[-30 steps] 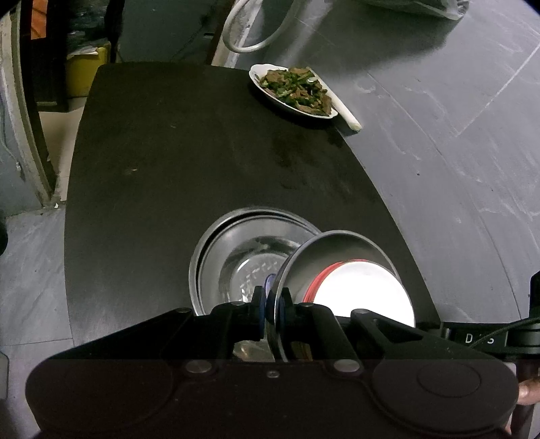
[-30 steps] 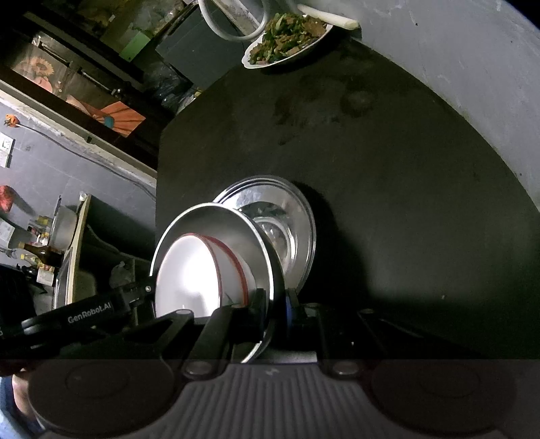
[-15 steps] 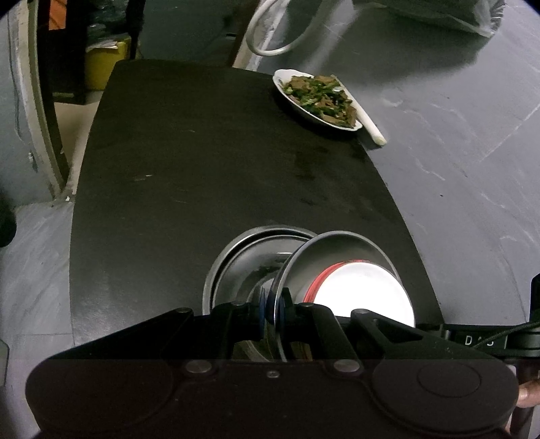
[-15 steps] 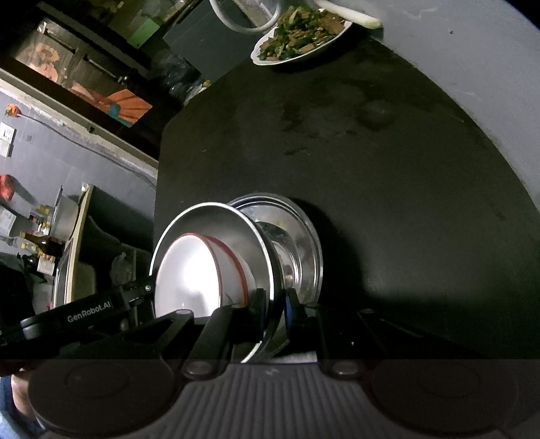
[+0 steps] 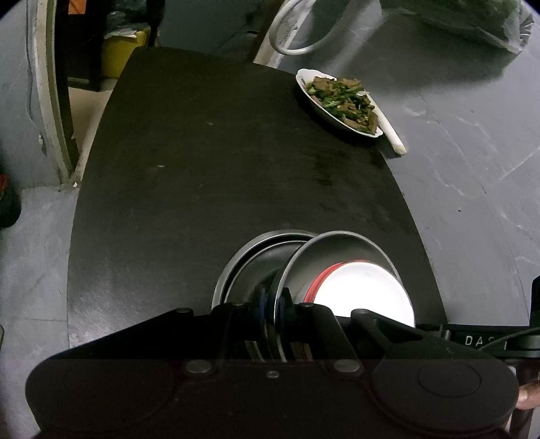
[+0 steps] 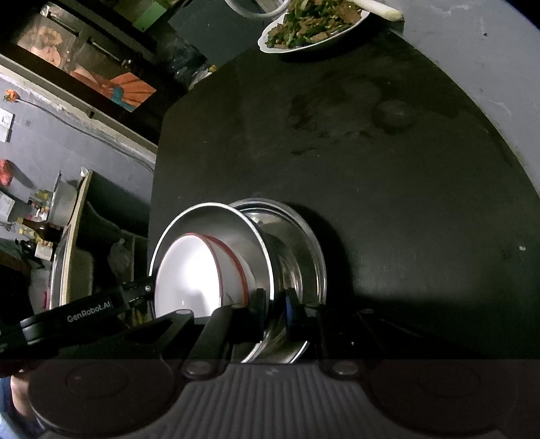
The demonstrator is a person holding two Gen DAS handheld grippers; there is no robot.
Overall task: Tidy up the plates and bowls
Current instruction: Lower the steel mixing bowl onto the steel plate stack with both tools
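A steel bowl [image 5: 337, 256] with a white red-rimmed bowl [image 5: 364, 293] nested in it is held by both grippers. My left gripper [image 5: 274, 302] is shut on the steel bowl's near rim. My right gripper [image 6: 275, 304] is shut on the opposite rim of the same steel bowl [image 6: 219, 229], with the white bowl [image 6: 195, 277] inside. Just beneath lies a steel plate [image 5: 256, 253] on the black table [image 5: 202, 169]; it also shows in the right wrist view [image 6: 303, 243]. The bowl is partly inside the plate; contact cannot be told.
A white dish of green vegetables and meat [image 5: 341, 101] sits at the table's far right edge beside a white spoon handle [image 5: 393, 136]. It also shows in the right wrist view [image 6: 314, 27]. Grey floor [image 5: 472, 202] surrounds the table.
Both grippers have lowered the nested bowls toward the steel plate, which now sits closer under the bowl. The grips are unchanged.
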